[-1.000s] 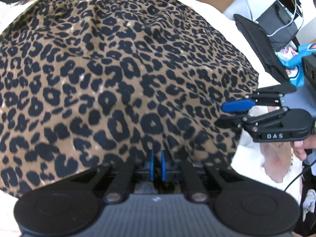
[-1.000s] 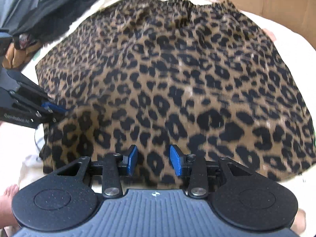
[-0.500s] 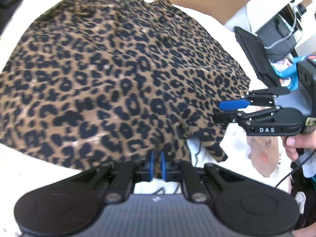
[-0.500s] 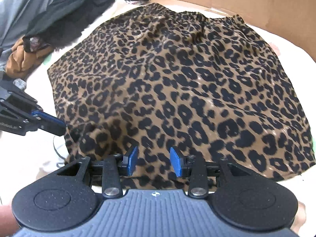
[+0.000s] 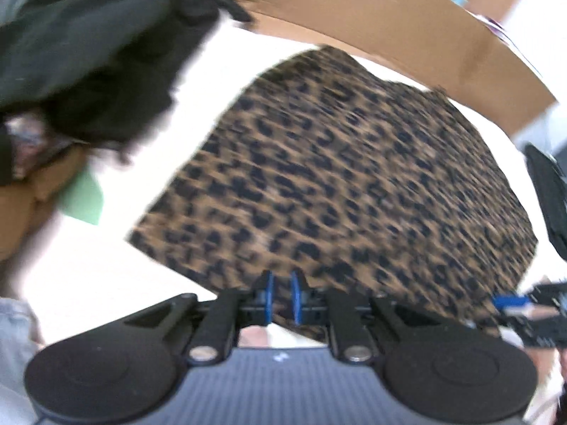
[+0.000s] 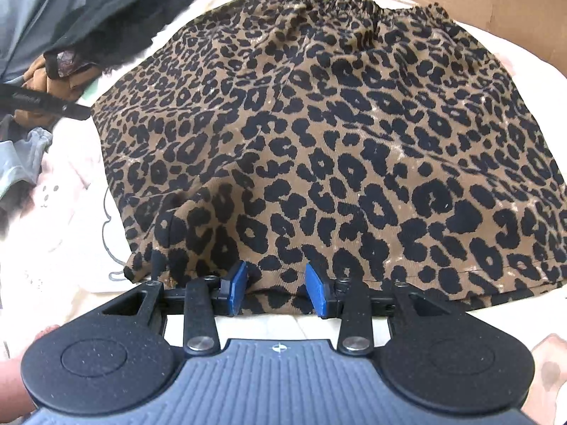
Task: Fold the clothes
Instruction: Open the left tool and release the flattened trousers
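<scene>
A leopard-print skirt (image 6: 336, 134) lies spread on a white cloth surface, its elastic waistband at the far side. It also shows, blurred, in the left wrist view (image 5: 354, 194). My left gripper (image 5: 281, 297) is shut on the skirt's near hem and holds it lifted. My right gripper (image 6: 276, 283) is open, its blue pads astride the near hem, which bunches at the left. The right gripper also shows at the right edge of the left wrist view (image 5: 524, 308), and the left gripper at the left of the right wrist view (image 6: 46, 104).
A pile of dark and grey clothes (image 6: 71, 10) lies at the far left, with a brown garment (image 6: 53, 81) below it. A cardboard wall (image 5: 372, 32) runs along the back. A white printed cloth (image 6: 63, 212) covers the surface at the left.
My left gripper has swung left and pulled back with the hem still in it; its view is now blurred. The right gripper has stayed open and come closer to the near hem.
</scene>
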{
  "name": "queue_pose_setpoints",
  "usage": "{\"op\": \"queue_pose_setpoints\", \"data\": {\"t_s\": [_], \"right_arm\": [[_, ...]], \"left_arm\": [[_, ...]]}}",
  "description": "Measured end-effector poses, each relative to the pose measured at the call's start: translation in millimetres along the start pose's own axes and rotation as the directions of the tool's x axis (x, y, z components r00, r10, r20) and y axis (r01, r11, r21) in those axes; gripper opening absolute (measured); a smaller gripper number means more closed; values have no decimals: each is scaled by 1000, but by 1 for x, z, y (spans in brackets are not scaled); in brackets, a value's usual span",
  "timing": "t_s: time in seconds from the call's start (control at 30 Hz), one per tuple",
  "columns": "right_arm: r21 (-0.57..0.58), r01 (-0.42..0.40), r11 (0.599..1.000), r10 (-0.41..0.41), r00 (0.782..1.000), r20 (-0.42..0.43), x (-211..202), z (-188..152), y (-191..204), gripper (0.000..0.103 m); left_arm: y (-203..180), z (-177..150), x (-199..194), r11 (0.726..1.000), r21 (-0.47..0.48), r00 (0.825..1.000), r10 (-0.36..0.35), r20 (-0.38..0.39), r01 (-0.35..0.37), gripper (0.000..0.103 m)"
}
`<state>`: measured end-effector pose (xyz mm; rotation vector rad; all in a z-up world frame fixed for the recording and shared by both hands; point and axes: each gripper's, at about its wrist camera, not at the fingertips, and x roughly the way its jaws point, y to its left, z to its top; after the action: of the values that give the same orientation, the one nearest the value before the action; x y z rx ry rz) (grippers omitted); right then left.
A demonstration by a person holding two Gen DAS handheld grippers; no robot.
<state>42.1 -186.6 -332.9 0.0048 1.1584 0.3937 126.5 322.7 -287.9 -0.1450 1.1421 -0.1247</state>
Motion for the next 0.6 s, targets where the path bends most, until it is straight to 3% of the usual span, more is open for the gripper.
{"op": "queue_pose_setpoints", "data": {"t_s": [0.27, 0.6], "right_arm": [[54, 7, 998, -9, 999, 36, -17, 2, -10, 44], [76, 27, 997, -30, 999, 35, -26, 2, -13, 44]], "left_arm": [[46, 27, 6, 994, -88, 996, 74, 49, -70, 20], [73, 32, 24, 987, -113, 993, 114, 25, -110, 22]]}}
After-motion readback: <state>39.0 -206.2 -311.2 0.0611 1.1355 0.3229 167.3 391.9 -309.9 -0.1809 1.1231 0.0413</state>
